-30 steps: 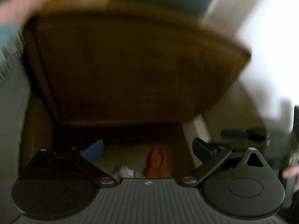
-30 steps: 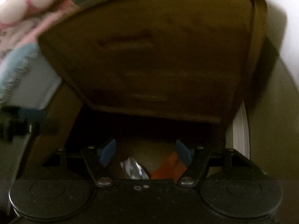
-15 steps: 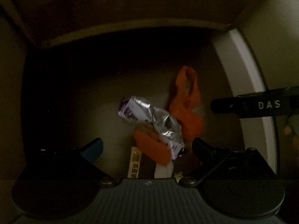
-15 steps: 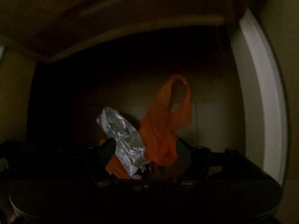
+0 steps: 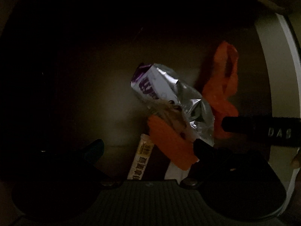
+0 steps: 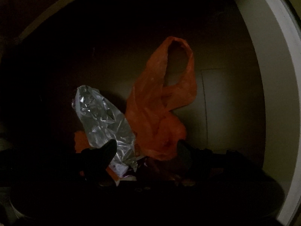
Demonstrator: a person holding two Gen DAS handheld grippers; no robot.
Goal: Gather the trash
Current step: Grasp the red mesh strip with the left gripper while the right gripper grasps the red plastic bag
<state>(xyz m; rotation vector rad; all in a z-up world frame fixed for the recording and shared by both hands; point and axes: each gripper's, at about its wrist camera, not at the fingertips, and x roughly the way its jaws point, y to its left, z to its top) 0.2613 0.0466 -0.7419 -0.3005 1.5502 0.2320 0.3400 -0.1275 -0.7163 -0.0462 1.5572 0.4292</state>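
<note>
Clearly both tongs, left gripper [image 5: 148, 146] and right gripper [image 6: 146, 145], gape wide with nothing held. At frame centre lie a foil wrapper [image 5: 169, 96] and orange bag [image 6: 161, 101]; best close slowly on the bag's bunched middle.

Crinkled glossy foil wrapper [image 5: 169, 98]; thin orange plastic bag [image 6: 161, 101] — matt.
</note>
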